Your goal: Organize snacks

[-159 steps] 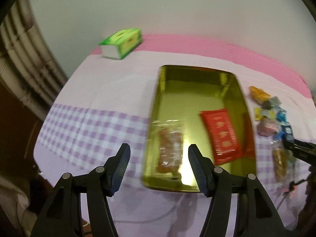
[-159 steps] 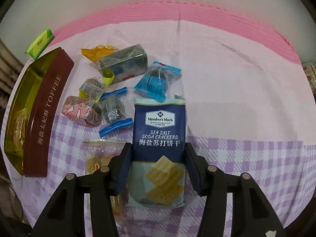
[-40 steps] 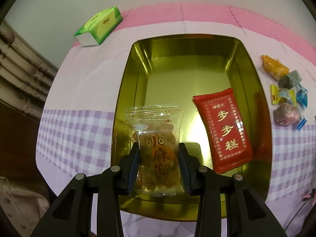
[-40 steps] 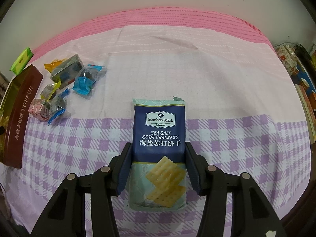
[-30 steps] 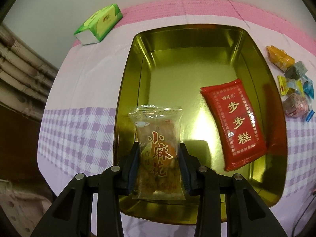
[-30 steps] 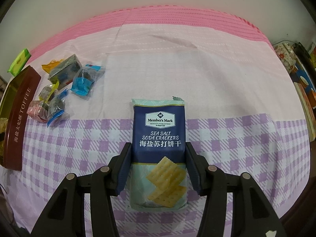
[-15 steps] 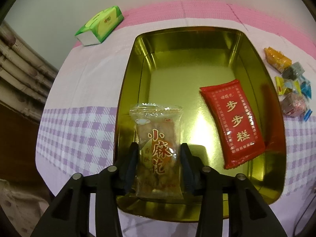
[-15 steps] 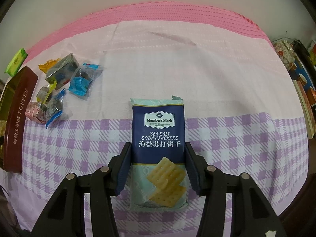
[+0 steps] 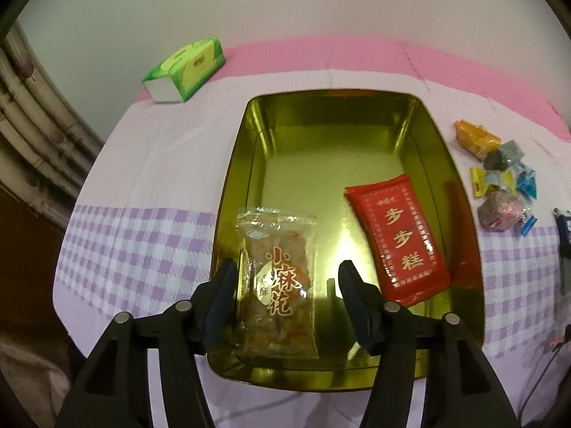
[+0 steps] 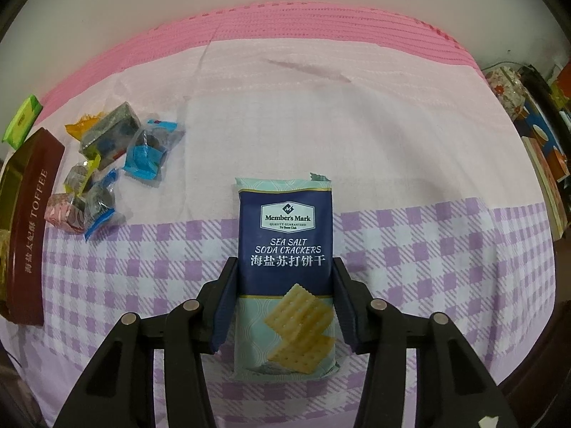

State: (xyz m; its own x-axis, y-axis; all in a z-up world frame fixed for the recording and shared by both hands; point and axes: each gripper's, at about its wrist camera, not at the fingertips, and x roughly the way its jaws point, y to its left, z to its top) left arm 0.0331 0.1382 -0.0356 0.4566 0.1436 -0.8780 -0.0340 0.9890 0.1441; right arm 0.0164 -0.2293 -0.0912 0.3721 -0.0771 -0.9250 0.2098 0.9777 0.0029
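Gold tin tray [image 9: 246,164] lies on my counter, and my left gripper [image 9: 288,294] hangs over its near end with the jaws spread apart. Between them lies the clear twist-snack packet [image 9: 276,285], on the tray floor and free of both fingers. A red cake packet [image 9: 399,246] lies in the tray to its right. Loose wrapped candies [image 9: 499,178] sit on the cloth beyond the tray's right wall, and a green tissue pack [image 9: 185,69] is at the far left.

My right gripper [image 10: 285,299] is clamped on the soda cracker pack [image 10: 285,249], both fingers pressing its sides, over the purple-checked part of the cloth [image 10: 410,249]. From this side the candies lie well apart to the left, beside the tray's brown wall.
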